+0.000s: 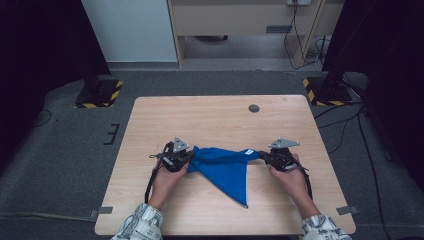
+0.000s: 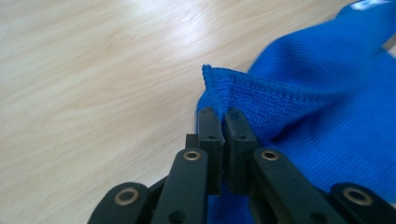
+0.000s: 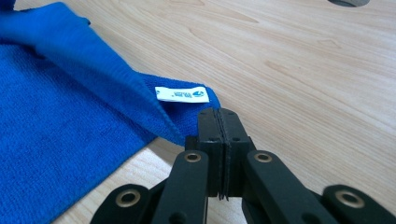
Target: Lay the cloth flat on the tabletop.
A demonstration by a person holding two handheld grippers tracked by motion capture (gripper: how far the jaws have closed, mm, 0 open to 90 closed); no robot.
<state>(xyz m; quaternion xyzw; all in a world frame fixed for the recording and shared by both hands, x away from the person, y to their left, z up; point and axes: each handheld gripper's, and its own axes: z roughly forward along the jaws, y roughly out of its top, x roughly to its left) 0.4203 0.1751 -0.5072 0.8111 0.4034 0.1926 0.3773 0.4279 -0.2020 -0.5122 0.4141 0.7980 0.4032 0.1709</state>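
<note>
Wood table (image 1: pixel 210 120) takes up the centre of the high view, with a blue microfibre cloth (image 1: pixel 225 167) stretched across its lower middle, one corner trailing toward the bottom edge. Left gripper (image 1: pixel 186 156) has its jaws pinched on the cloth's hemmed left corner. Right gripper (image 1: pixel 261 156) clamps the opposite corner, just beside the small white label (image 3: pixel 181 94).

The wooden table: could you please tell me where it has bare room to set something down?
The far half of the table is bare up to the round grommet hole. The near left and right corners are free too. The middle is crowded: blue cloth stretched between left gripper and right gripper.
</note>
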